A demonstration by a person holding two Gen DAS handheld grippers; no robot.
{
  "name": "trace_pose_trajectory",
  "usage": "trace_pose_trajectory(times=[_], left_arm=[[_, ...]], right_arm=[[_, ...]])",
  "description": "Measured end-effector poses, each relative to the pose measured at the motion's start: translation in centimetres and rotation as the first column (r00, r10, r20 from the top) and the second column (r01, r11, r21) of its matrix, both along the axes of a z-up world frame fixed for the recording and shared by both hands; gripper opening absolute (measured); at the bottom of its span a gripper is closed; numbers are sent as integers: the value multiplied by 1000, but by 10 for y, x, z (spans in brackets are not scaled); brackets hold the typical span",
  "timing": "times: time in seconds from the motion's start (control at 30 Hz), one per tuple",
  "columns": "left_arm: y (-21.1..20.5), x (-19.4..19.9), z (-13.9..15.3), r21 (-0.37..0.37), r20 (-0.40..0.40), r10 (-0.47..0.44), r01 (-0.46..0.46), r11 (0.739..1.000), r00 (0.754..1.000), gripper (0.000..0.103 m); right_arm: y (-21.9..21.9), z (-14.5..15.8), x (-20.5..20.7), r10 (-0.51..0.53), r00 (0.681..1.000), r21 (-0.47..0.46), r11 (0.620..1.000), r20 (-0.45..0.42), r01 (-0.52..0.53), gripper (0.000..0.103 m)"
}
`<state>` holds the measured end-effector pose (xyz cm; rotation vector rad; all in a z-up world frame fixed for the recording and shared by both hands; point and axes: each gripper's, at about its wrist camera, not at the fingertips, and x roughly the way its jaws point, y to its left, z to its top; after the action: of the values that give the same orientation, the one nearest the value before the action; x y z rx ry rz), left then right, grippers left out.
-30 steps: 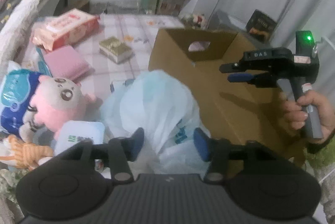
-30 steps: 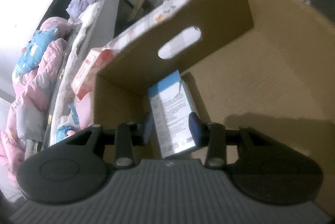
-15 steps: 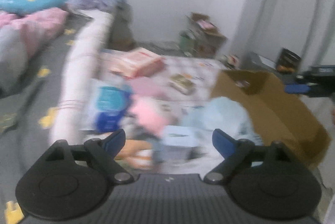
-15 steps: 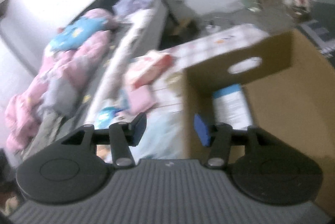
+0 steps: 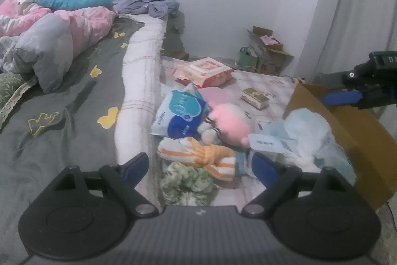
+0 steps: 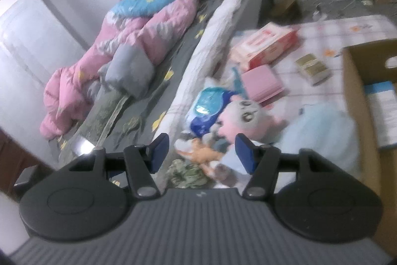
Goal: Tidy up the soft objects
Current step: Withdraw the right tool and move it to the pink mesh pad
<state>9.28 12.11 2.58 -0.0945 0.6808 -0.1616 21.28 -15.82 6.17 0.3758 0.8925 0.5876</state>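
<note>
Both pairs of jaws stand wide and hold nothing. The left gripper (image 5: 199, 165) hovers above an orange striped plush (image 5: 198, 153) and a green patterned cloth (image 5: 186, 183) on the floor mat beside the bed (image 5: 62, 103). The right gripper (image 6: 202, 149) hangs over the same pile, near the pink plush (image 6: 248, 118). Best lower one gripper squarely, pinch the plush's bulk, then carry it to the cardboard box (image 6: 357, 96) on the right.

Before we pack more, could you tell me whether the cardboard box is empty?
Not empty: the right wrist view shows a blue-and-white package lying inside the open cardboard box.
</note>
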Motion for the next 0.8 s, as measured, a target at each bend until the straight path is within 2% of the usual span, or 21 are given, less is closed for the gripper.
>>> trace_pose_trajectory(times=[0.27,0.5,0.67,0.8], left_arm=[[7,54,1,101,-23,-5,8,995,1000,86],[-5,127,13,92,-74,-51,58,994,996,84],[-31,195,4,49,-157,-103,112,992,982,70],[-53,247,-16,-12,-261,-152,155,988,953,54]], right_arm=[[41,-9,64,19,996,-8,1000,-85,-20,59],[50,-22,149,-39,989,-90,996,-143,27,59],[47,-46,218,-86,973,-141,988,-214,56,59],[49,-76,262,-98,958,-160,986,-269,56,54]])
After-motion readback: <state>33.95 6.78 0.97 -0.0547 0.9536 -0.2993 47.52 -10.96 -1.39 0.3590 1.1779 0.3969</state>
